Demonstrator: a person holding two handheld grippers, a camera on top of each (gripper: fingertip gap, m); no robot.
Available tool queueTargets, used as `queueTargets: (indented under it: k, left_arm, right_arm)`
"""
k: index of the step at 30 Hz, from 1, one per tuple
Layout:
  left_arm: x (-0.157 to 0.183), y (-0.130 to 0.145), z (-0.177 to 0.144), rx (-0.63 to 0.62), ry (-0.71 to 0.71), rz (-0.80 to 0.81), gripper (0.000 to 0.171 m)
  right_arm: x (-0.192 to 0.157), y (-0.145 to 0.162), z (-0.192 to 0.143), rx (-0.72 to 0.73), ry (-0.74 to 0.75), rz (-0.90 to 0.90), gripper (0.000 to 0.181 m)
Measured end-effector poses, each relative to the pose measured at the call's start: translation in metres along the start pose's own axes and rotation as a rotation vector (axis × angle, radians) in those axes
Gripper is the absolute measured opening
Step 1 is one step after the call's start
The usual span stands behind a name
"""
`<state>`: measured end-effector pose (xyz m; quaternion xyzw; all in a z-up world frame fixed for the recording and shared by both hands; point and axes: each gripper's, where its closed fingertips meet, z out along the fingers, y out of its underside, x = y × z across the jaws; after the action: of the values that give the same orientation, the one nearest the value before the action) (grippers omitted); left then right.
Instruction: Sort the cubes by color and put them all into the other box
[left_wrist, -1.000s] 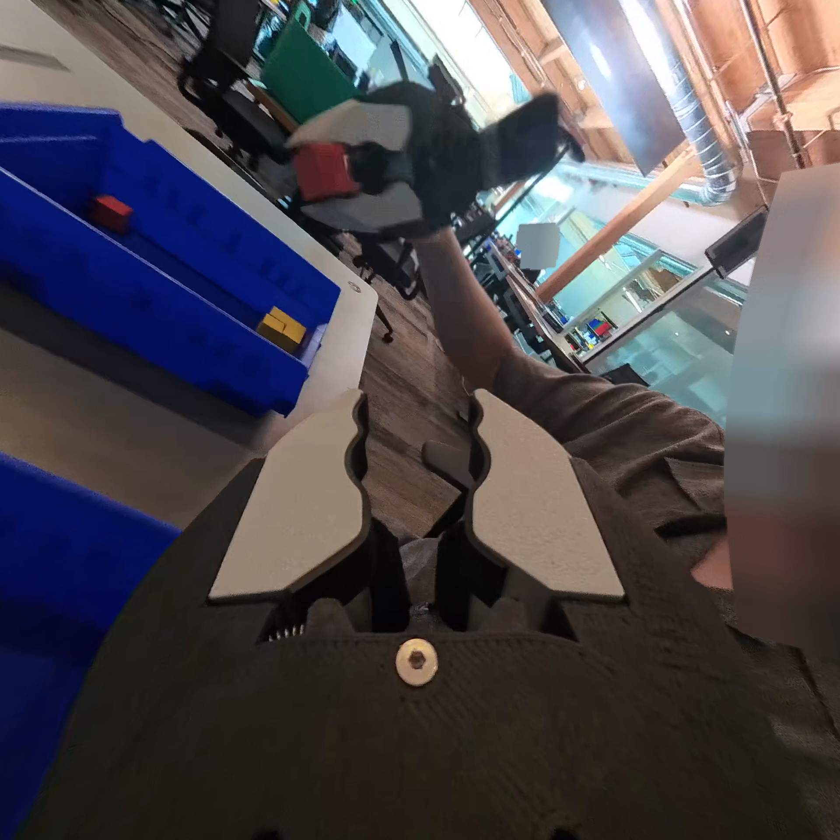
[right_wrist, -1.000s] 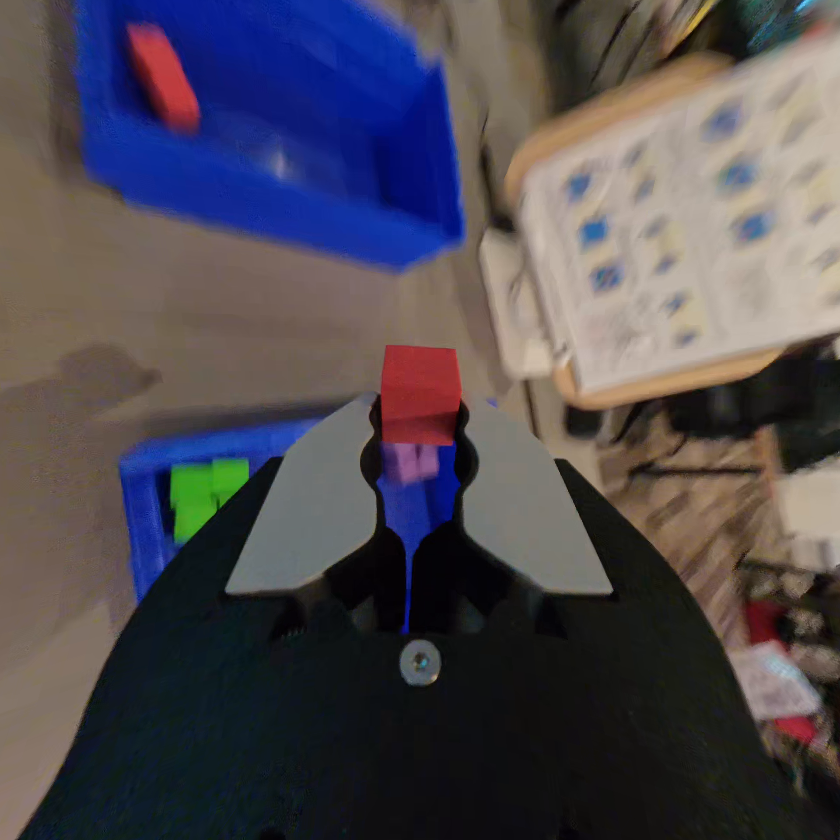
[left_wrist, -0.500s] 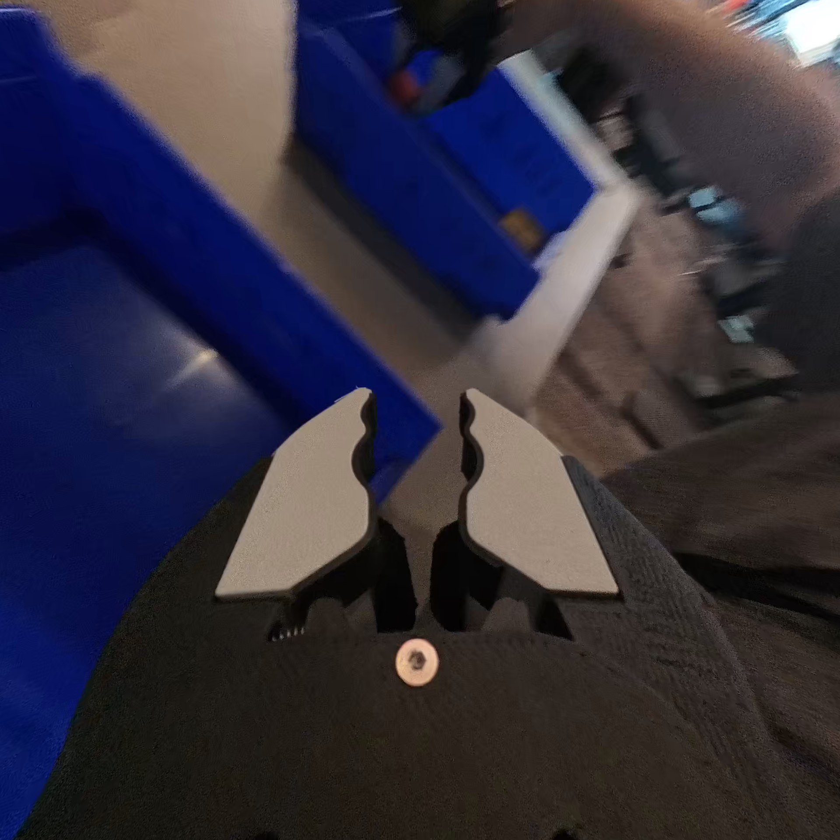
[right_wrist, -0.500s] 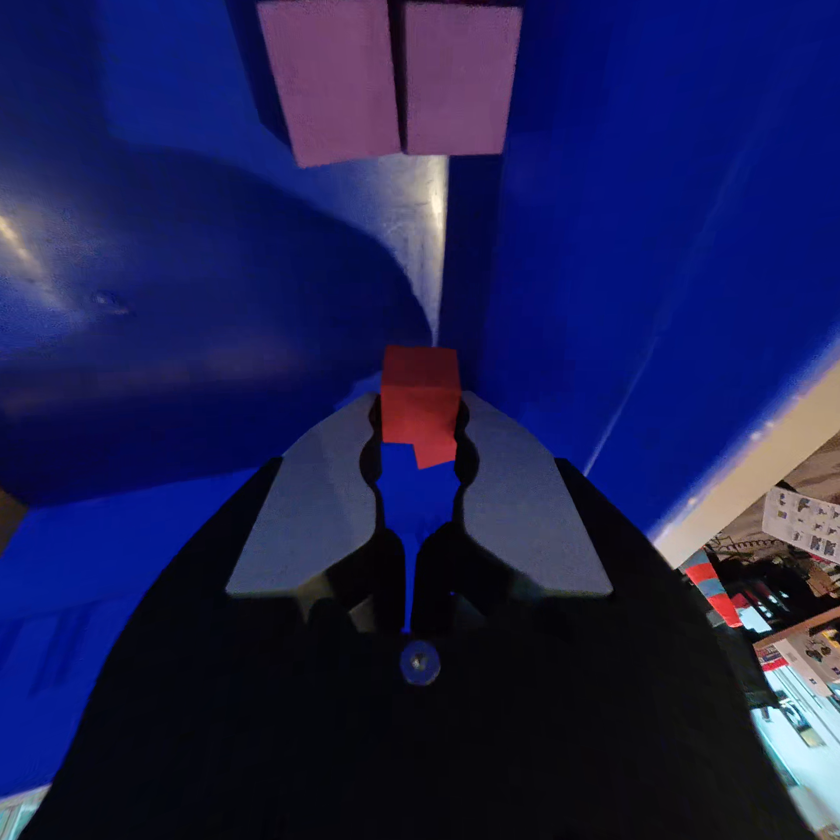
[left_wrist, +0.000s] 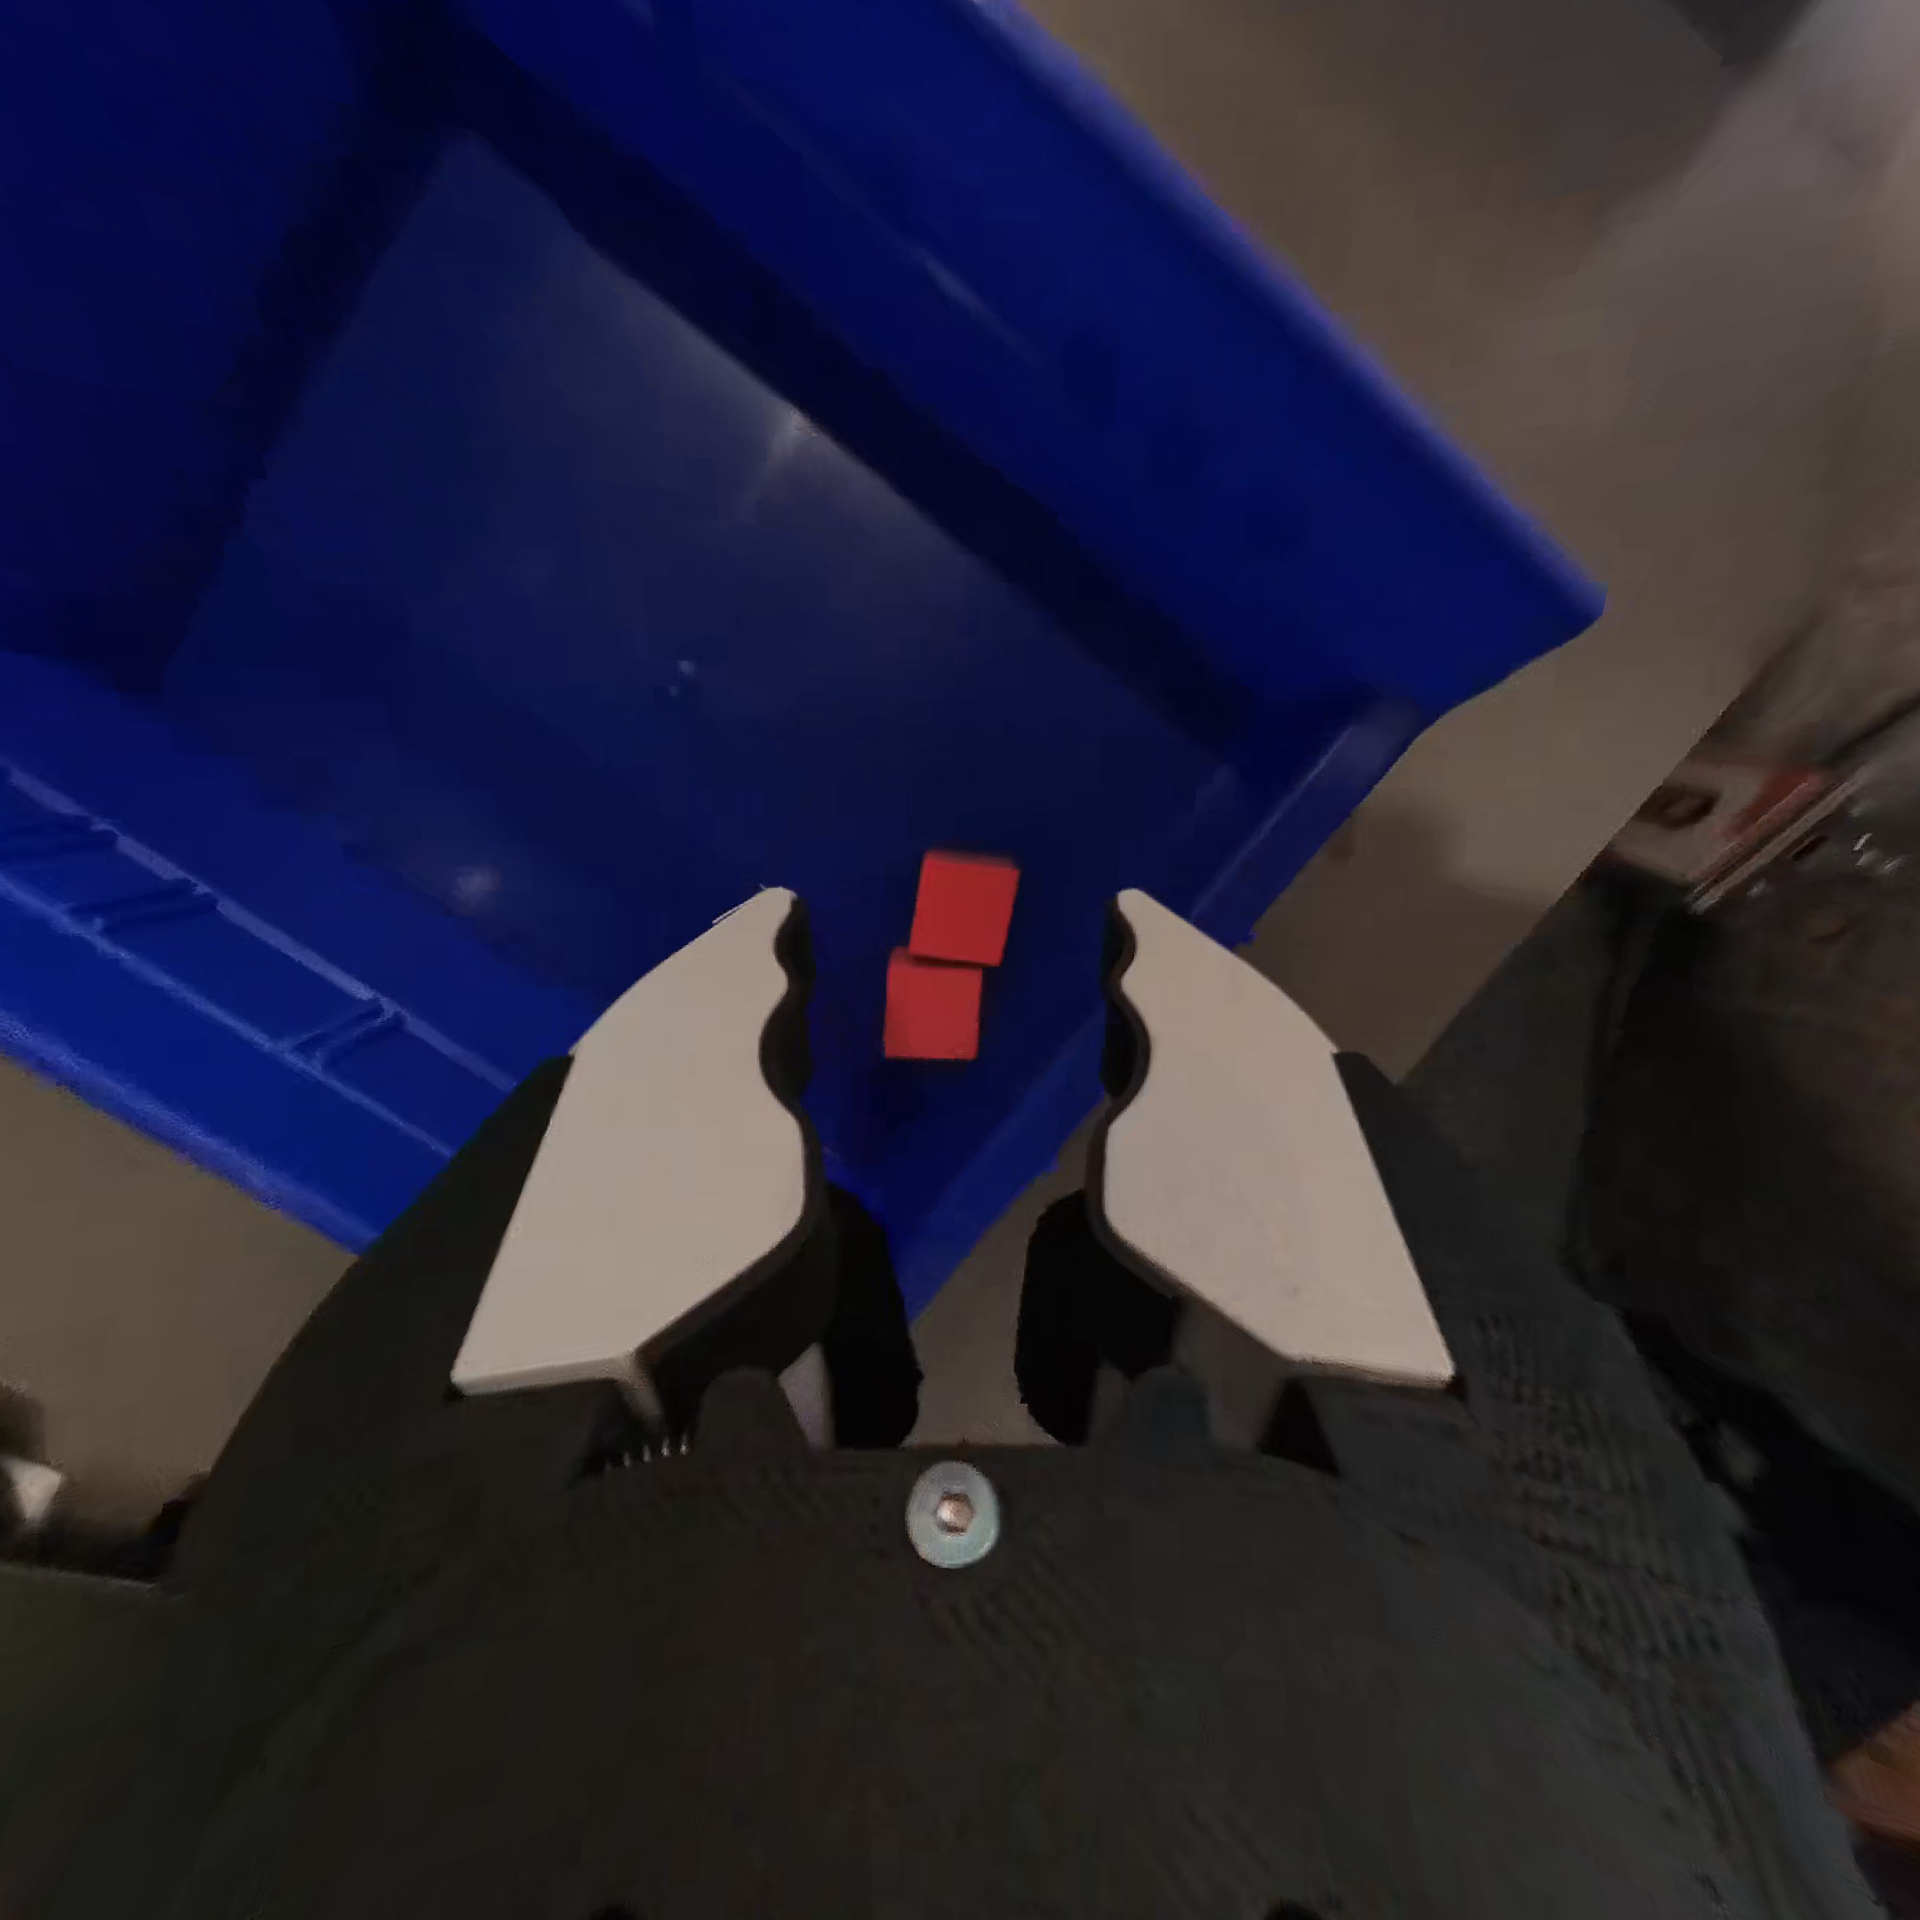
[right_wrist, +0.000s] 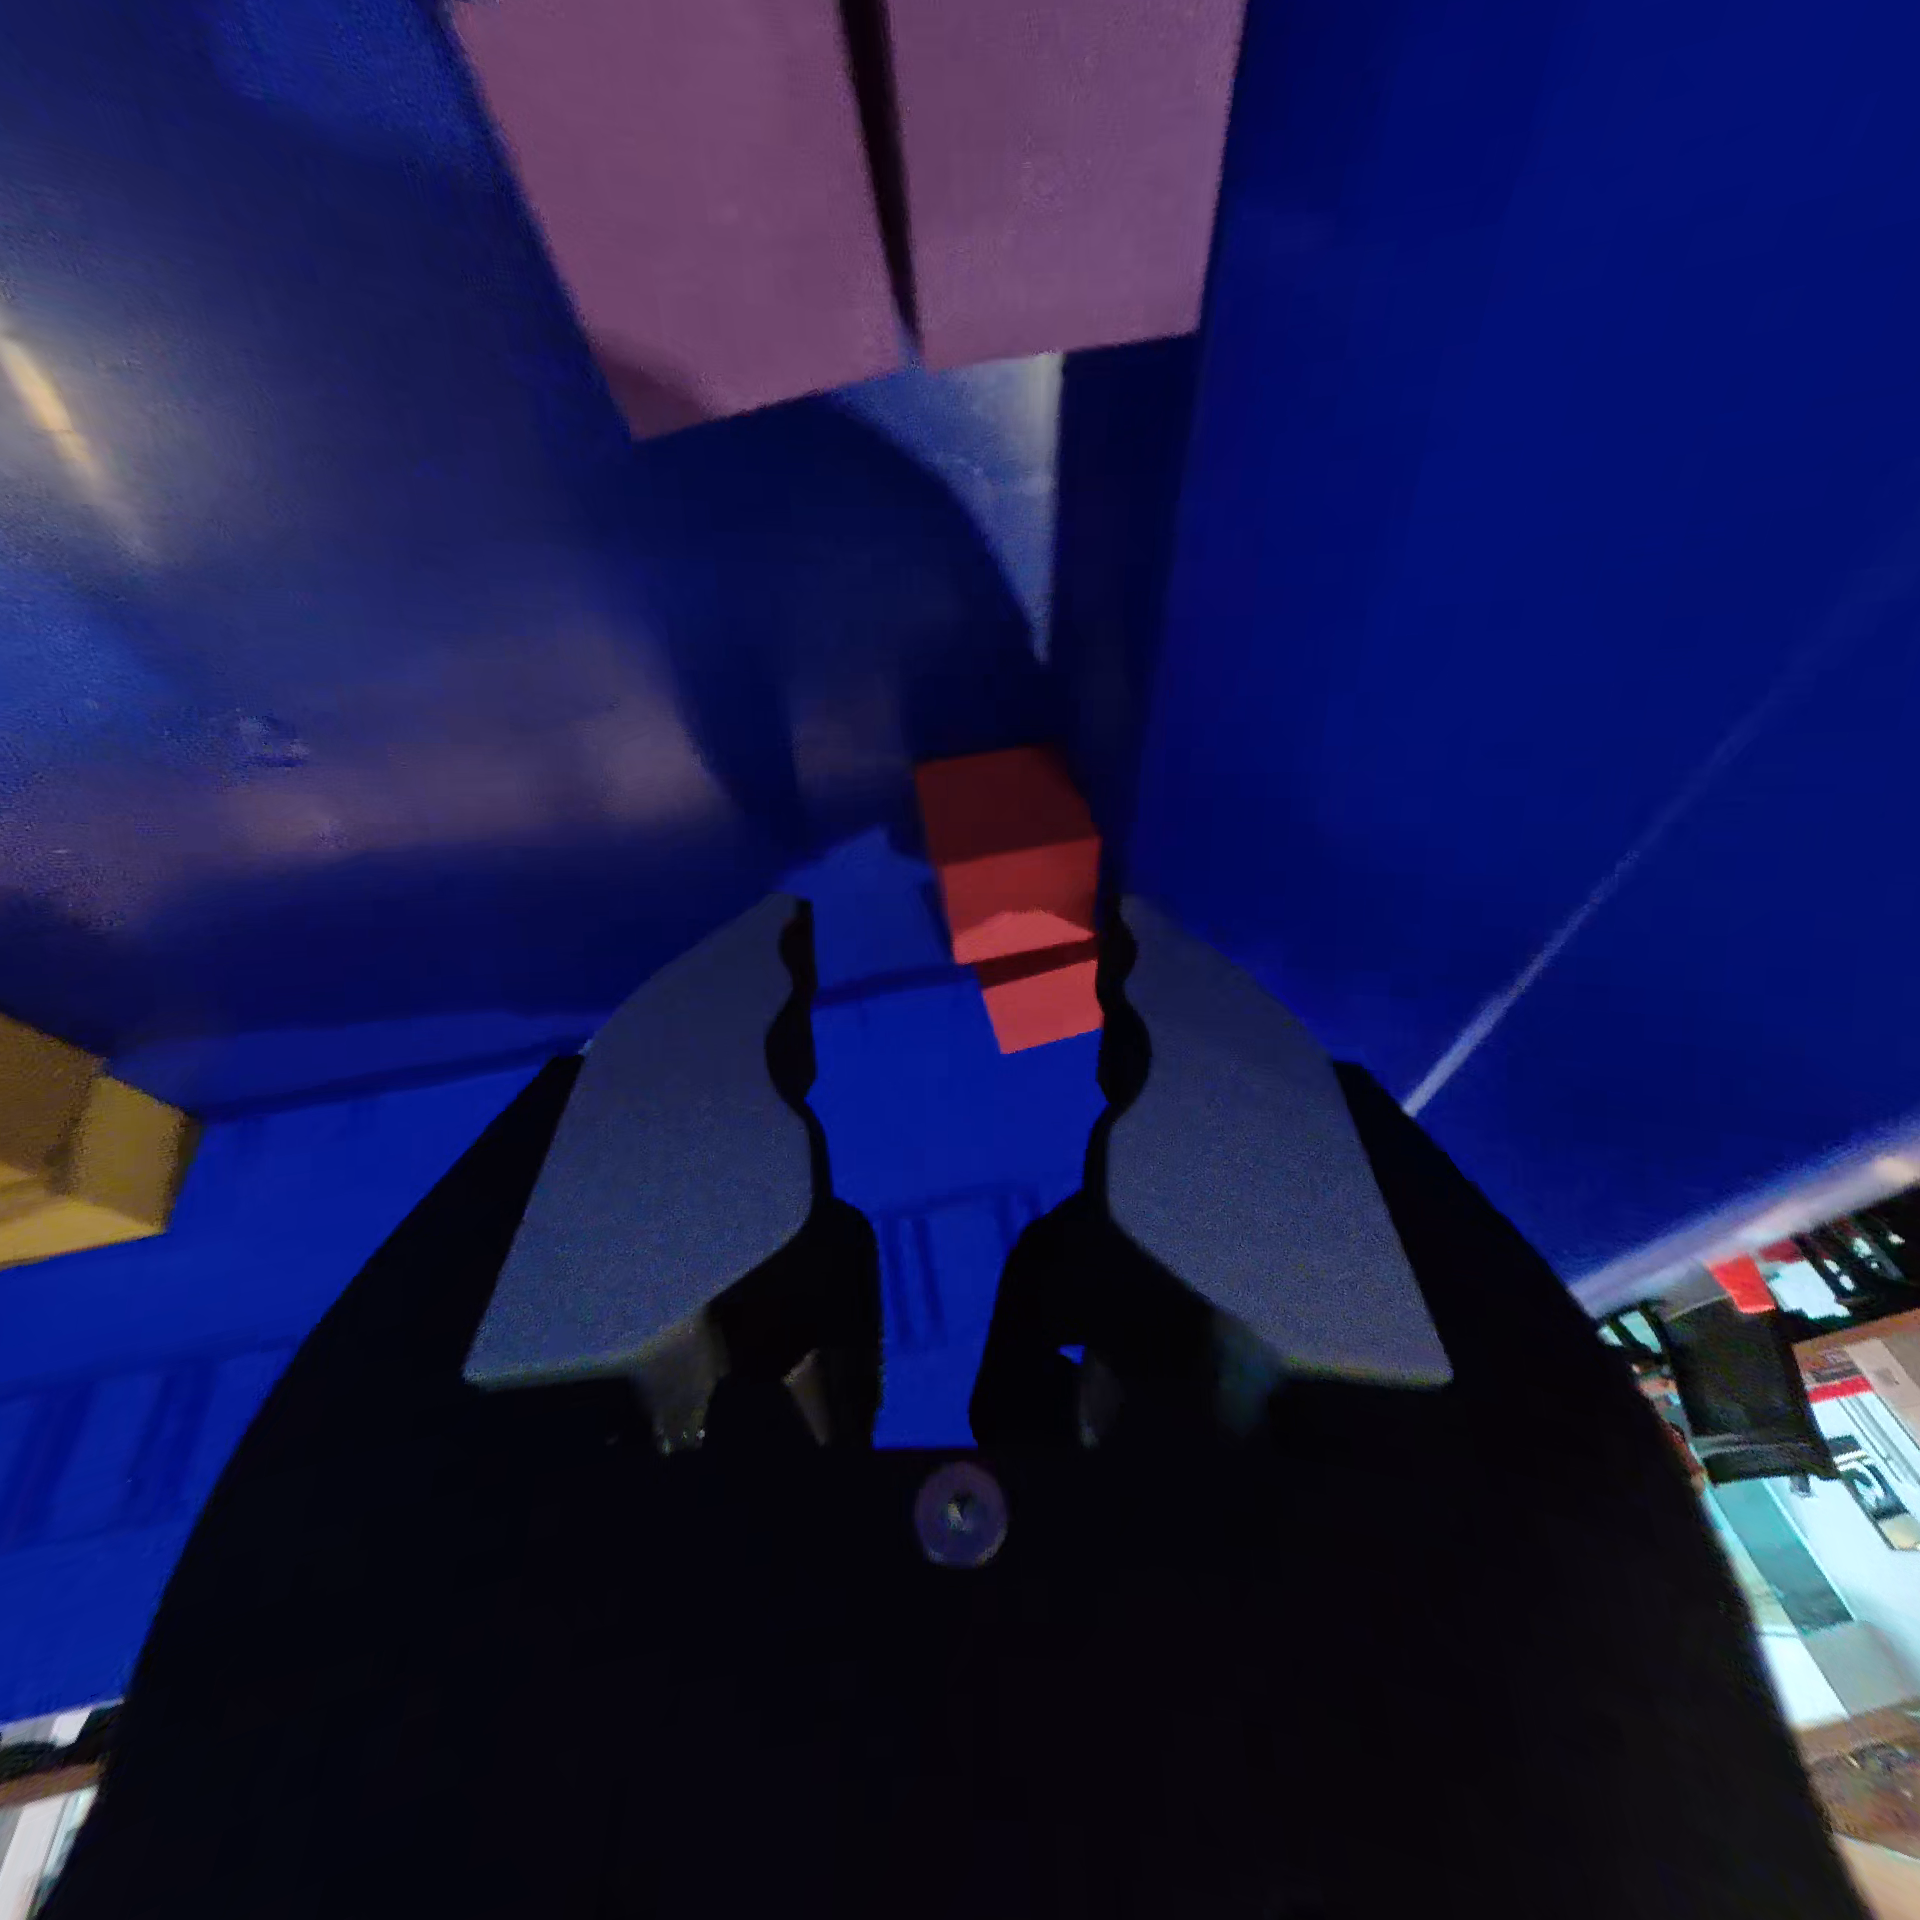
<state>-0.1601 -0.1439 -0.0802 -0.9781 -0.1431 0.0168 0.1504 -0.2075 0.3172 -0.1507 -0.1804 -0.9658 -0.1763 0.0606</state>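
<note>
My right gripper (right_wrist: 956, 914) is open, low inside a blue bin (right_wrist: 1507, 623). A red cube (right_wrist: 1013, 852) sits free just beyond my right fingertip, against the bin's wall, with a second red face (right_wrist: 1039, 997) right under it. Two purple blocks (right_wrist: 717, 187) lie farther in. My left gripper (left_wrist: 953, 925) is open and empty, held above another blue bin (left_wrist: 1247, 364). Two red cubes (left_wrist: 964, 907) lie touching on that bin's floor, seen between my fingers.
A yellow-tan block (right_wrist: 83, 1153) lies at the left inside the right gripper's bin. The beige tabletop (left_wrist: 1558, 208) surrounds the left bin. Dark clutter (left_wrist: 1766, 1039) lies past the table edge at the right, and a room shows past the bin's rim (right_wrist: 1766, 1403).
My right gripper opened and let go of the red cube inside the bin. My left gripper swung down over a blue bin with two red cubes, and its jaws opened wider.
</note>
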Motion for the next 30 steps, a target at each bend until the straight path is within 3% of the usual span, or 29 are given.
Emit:
queueTargets:
  k: [5, 9, 14, 17, 21, 24, 28, 30]
  left_arm:
    - [-0.013, 0.021, 0.04, -0.204, -0.032, 0.182, 0.059]
    - [-0.015, 0.038, 0.063, -0.327, -0.025, 0.231, 0.066]
    - [-0.011, 0.038, 0.075, -0.334, 0.018, 0.195, 0.061]
    - [-0.005, 0.035, 0.074, -0.31, 0.075, 0.131, 0.029]
    - [-0.011, 0.038, 0.071, -0.301, 0.07, 0.019, 0.029]
    - [0.006, 0.008, 0.051, -0.061, 0.241, -0.126, 0.029]
    - [0.052, -0.053, -0.028, 0.441, 0.746, -0.286, 0.029]
    - [0.071, -0.067, -0.063, 0.587, 0.947, -0.307, 0.029]
  right_arm:
    - [-0.018, -0.008, -0.044, 0.133, 0.111, -0.004, 0.052]
    - [-0.035, -0.015, -0.09, 0.317, 0.204, 0.037, 0.053]
    - [-0.071, -0.018, -0.142, 0.511, 0.363, 0.046, 0.047]
    - [-0.102, -0.024, -0.168, 0.625, 0.447, 0.045, 0.041]
    - [-0.141, -0.04, -0.192, 0.789, 0.494, 0.066, 0.039]
    - [-0.168, -0.064, -0.21, 0.957, 0.471, 0.076, 0.038]
    - [-0.198, -0.107, -0.247, 1.235, 0.424, 0.068, 0.043]
    - [-0.208, -0.13, -0.27, 1.361, 0.43, 0.055, 0.048]
